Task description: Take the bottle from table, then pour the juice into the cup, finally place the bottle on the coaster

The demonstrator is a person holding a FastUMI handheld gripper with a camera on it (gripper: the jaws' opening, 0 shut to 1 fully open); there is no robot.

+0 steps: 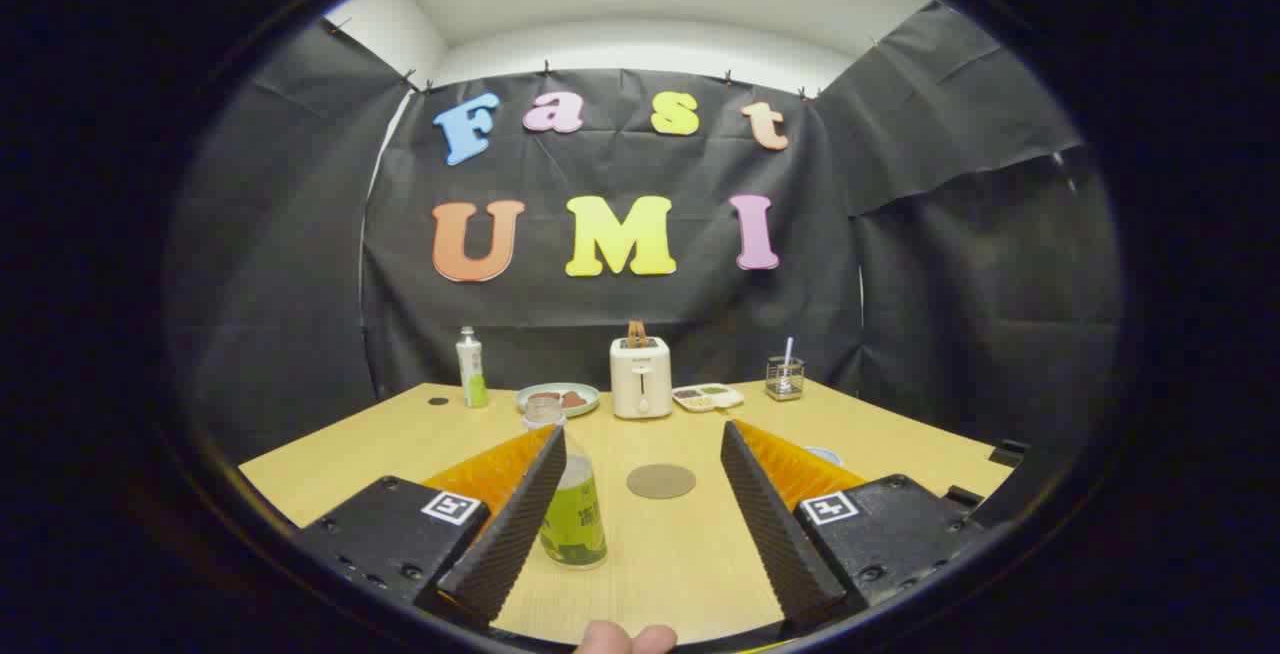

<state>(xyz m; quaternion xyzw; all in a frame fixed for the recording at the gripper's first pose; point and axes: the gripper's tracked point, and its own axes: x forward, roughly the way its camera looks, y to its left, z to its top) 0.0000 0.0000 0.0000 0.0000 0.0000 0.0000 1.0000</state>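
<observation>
A clear bottle (573,519) with a green label and a clear cap stands upright on the wooden table (900,439). It is between my fingers, close against the inner face of the left finger (515,524), which hides part of it. My gripper (642,434) is open wide, and neither finger presses on the bottle. A round brown coaster (660,481) lies flat just ahead, between the fingers and to the right of the bottle. A pale rim (826,455), possibly the cup, peeks out beyond the right finger (775,524).
Along the back of the table stand a second bottle (471,366) with a green base, a plate (557,398) of food, a white toaster (640,377), a small snack tray (707,396) and a wire holder (785,378). A person's fingertips (627,639) show below the fingers.
</observation>
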